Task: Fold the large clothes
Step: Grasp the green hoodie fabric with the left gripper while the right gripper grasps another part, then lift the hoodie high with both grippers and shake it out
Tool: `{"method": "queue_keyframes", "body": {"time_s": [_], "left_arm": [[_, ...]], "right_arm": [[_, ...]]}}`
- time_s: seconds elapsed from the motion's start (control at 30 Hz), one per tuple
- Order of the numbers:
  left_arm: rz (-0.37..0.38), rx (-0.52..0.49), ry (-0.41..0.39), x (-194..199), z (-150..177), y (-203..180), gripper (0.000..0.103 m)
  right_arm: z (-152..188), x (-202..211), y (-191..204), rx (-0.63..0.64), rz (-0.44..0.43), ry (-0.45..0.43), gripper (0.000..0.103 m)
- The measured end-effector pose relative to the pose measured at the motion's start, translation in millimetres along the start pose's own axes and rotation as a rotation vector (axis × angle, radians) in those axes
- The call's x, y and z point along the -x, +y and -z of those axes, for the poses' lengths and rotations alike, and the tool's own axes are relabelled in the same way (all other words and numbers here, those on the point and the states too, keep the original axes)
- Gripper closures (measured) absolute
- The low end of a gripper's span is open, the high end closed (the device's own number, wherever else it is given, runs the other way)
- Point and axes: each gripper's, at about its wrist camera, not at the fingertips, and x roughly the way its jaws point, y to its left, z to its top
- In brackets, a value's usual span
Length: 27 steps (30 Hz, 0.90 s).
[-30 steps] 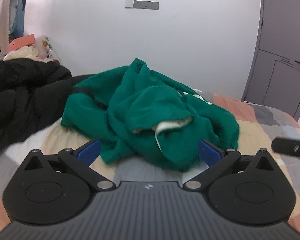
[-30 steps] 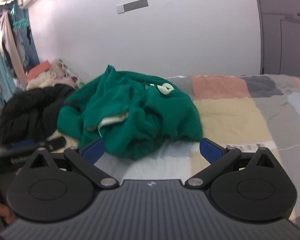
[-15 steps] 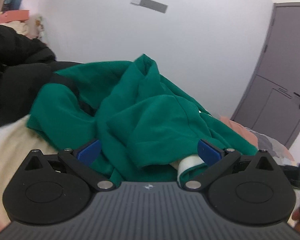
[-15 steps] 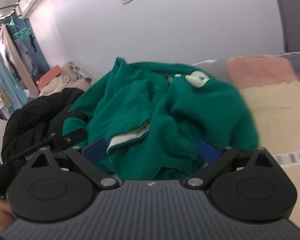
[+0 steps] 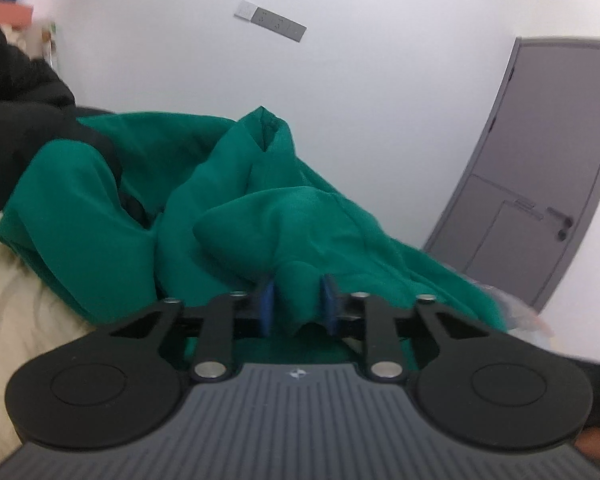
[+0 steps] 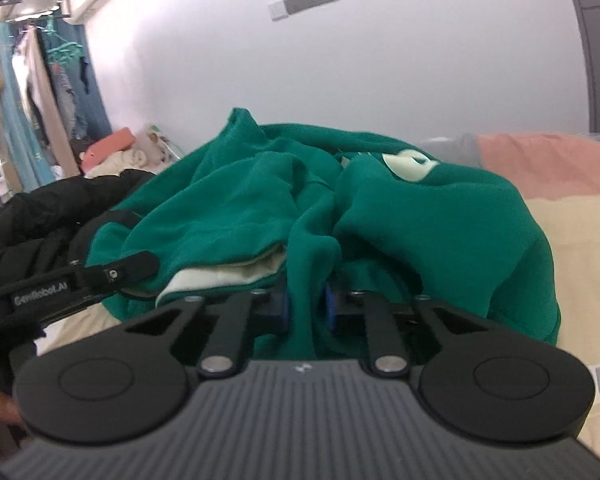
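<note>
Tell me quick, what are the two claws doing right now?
Left gripper: closing, its jaws pinching a fold of the green sweatshirt.
Right gripper: closing too, its jaws pinching another fold of the same sweatshirt.

White wall, grey door, patchwork bed

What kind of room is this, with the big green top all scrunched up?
Probably a bedroom. The green top lies on a bed with a patchwork cover, clothes hang on a rail in the corner, and there is a grey door.
</note>
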Motion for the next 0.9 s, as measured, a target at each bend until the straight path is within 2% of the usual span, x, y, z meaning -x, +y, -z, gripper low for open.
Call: {"method": "queue_keyframes", "body": {"time_s": [0.13,0.23,0.37,0.63,0.8,0.9], "left_arm": [[0.035,0.017,0.025,13,-8,-7,0.085],[0.090,0.028,0.023,32,-9,-16,0.088],[0.124,-0.015,0.007,68,-7,-36,0.089],[0.269,0.019,-0.026,143,-8,-81,0.090],[0.369,0.048,-0.019,174,-4,-106,0.090],[0.403,0.057,0.020,186,7,-118,0.090]], "right_arm": [[-3,16,0,0.022,-0.030,-0.040,0.090],[0,33,1,0.040,-0.050,-0.080,0.090],[-4,52,4,0.054,-0.043,-0.102,0.091],[-25,120,11,0.039,-0.035,-0.174,0.091],[-33,162,16,0.076,-0.022,-0.213,0.091],[-25,178,10,0.062,-0.012,-0.194,0.091]]}}
